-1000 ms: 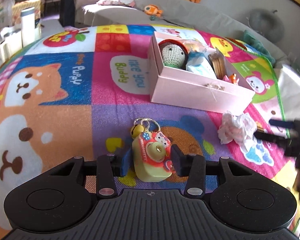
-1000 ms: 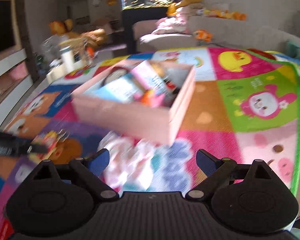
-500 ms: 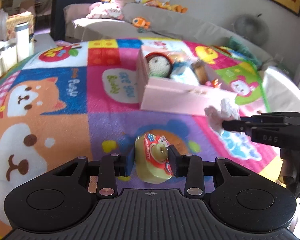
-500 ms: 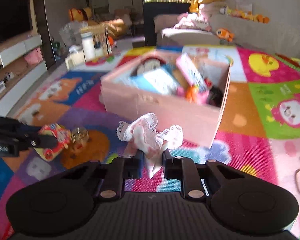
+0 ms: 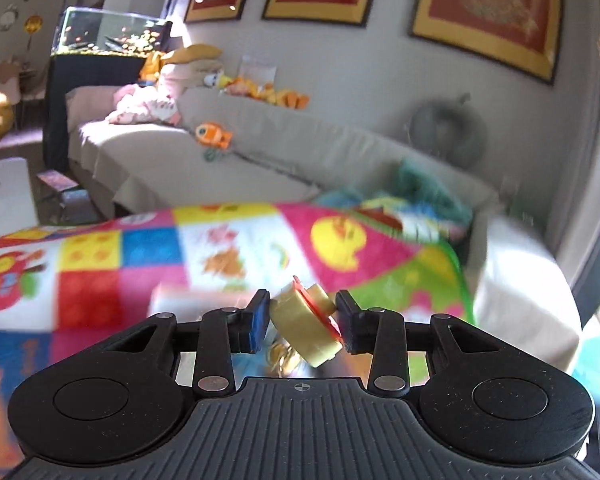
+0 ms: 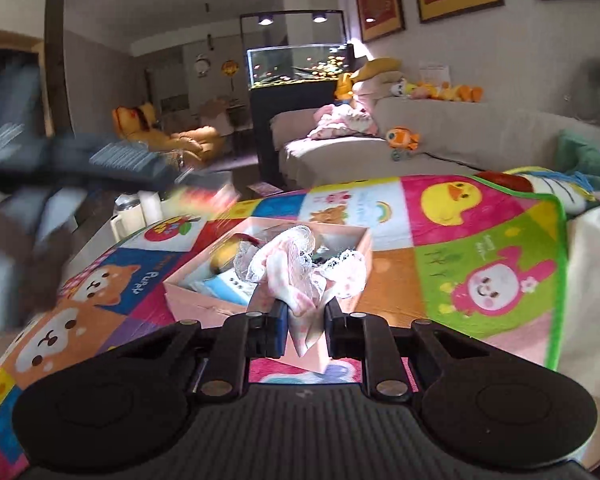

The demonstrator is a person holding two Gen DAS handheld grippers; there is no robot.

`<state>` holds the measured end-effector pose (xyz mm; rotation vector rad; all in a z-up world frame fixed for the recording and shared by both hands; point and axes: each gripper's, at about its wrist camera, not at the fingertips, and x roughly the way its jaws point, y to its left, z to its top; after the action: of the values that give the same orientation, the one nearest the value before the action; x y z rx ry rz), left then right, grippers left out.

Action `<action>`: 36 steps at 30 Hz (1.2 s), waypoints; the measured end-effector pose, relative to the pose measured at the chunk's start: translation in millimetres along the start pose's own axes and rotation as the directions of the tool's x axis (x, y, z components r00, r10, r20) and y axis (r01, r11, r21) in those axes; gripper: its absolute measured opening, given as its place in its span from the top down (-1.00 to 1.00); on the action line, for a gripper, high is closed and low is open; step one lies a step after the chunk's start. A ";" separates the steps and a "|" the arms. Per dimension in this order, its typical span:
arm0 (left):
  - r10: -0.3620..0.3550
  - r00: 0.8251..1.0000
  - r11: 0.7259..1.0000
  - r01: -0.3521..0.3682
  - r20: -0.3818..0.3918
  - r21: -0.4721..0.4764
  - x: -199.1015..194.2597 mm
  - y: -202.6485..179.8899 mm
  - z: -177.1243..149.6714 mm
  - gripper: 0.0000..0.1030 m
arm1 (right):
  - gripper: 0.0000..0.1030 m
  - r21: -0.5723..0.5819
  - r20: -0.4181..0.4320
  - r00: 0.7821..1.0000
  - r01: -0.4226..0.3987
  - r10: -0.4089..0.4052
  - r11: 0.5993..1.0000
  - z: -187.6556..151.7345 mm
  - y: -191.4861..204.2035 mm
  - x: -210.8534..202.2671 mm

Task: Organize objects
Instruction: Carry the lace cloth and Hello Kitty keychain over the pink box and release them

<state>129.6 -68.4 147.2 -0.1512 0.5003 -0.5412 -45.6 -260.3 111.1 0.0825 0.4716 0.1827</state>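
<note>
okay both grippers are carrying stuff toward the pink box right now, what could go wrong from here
1. The toy camera sits tilted between the left hand-held gripper pads, touched mostly at its edges; it might twist loose.
2. The right hand-held gripper pinches only a low corner of the lacy pink cloth, so it could snag.
3. The pink box already looks crowded, so added items may spill over.

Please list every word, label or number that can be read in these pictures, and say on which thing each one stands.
"Puppy": on the dog square of the play mat, seen inverted in the right wrist view.
Writing on the green rabbit square of the play mat: too small and tilted to read.
Framed wall pictures: gold designs, nothing legible.
Toy camera and lace cloth: no readable text.
</note>
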 end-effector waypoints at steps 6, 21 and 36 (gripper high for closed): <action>0.049 0.997 0.990 -0.056 -0.058 -0.128 56.3 16.9 -12.1 0.28 | 0.66 0.060 -0.019 0.999 0.049 -0.048 0.997 -6.2 -26.1 5.2; 0.048 0.997 0.956 -0.063 -0.058 -0.287 -52.8 109.2 -99.5 0.28 | 0.65 0.161 -0.212 0.977 0.033 0.002 0.986 87.9 -25.7 148.1; 0.042 0.998 0.951 -0.056 -0.055 -0.304 -60.5 143.8 -97.6 0.28 | -0.35 0.164 -0.314 0.949 0.088 -0.032 0.983 96.8 -16.6 196.6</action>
<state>102.1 84.9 49.1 -0.4216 0.6315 -0.4167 173.4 -242.1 107.8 0.2146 0.8043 0.0927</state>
